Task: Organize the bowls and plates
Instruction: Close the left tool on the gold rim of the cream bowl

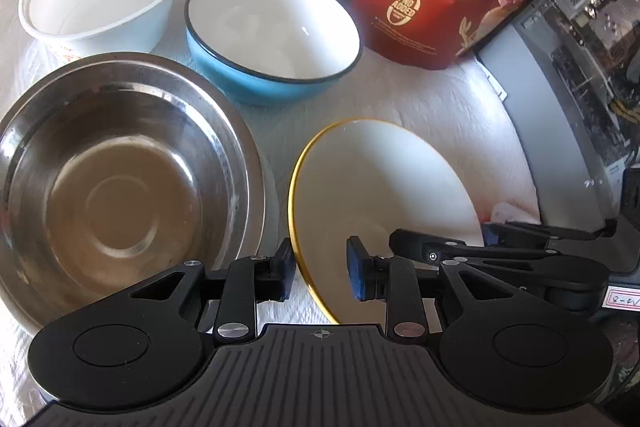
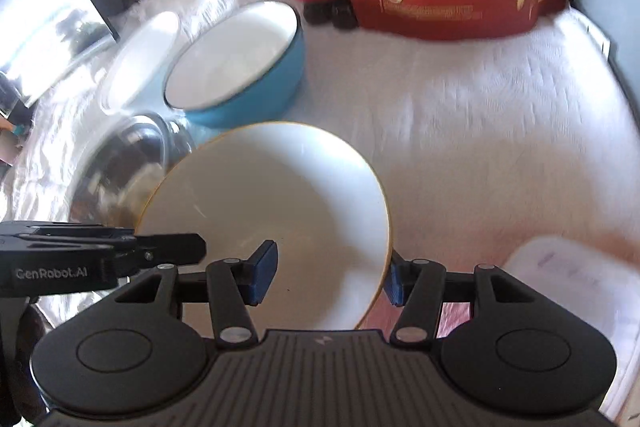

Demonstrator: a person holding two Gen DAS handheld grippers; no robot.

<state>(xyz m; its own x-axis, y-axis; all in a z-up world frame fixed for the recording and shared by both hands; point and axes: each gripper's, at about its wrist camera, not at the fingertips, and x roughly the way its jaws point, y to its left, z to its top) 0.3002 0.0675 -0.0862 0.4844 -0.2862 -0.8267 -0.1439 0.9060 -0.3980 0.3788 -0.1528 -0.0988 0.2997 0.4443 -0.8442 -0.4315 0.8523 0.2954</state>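
the round white plate with a yellow rim is sitting tilted above the white-clothed worktop, its raised edge leaning toward the steel bowl. the right gripper is straddling its near rim, jaws half-wide, grip uncertain. the left gripper is straddling the opposite rim, jaws narrow but not touching. a blue bowl is standing behind.
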